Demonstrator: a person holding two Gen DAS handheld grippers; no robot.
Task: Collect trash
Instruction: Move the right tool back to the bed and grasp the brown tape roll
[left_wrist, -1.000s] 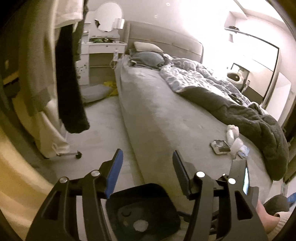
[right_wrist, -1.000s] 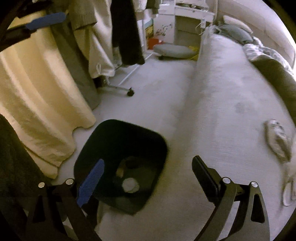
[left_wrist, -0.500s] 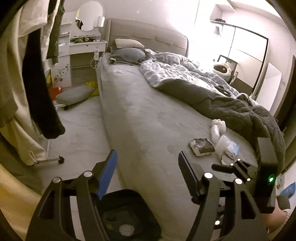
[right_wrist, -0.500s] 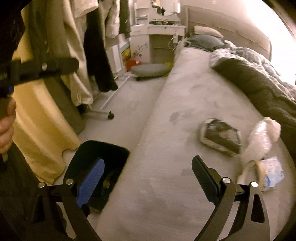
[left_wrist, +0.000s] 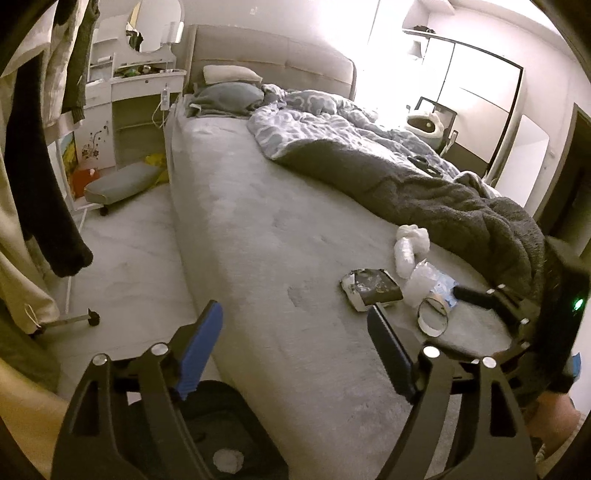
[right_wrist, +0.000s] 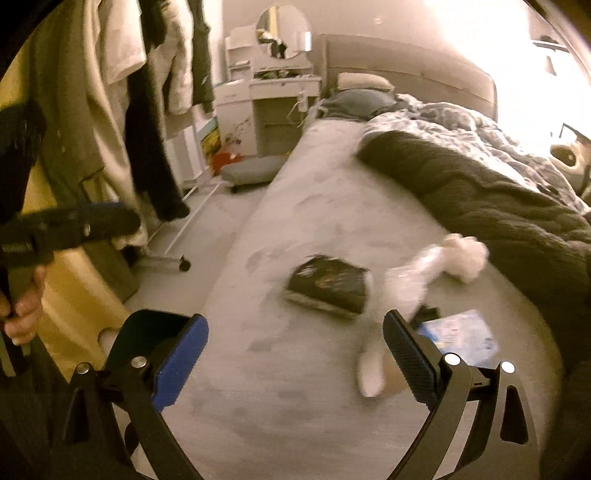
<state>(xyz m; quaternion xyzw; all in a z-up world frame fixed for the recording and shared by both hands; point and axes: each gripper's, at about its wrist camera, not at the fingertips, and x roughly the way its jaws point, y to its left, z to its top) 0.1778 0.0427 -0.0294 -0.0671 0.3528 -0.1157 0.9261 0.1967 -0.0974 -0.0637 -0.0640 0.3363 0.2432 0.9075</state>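
A: What is changing since a second ago?

B: Both views are swinging away from the black trash bin on the floor and toward the litter on the bed. A second ago the bin was filling the lower middle of the right wrist view; now only its rim is peeking out at the lower left there, behind the blue pad.

A: And the left gripper?

B: Its jaws have just been opening, and they are standing wide apart with nothing between them, above the mattress edge. The bin is sitting just below its blue finger.

A: The right gripper?

B: It is gaping wide as well, empty, as it was before. It is hanging over the bed sheet just short of the trash.

A: Where is the trash lying?

B: On the bare sheet beside the dark blanket. The crumpled dark wrapper is lying nearest the bed's edge. Next to it are the clear plastic bottle with a white wad at its far end, a tape ring, and a blue-and-white packet. In the right wrist view they are looking blurred and are much closer than a second ago.
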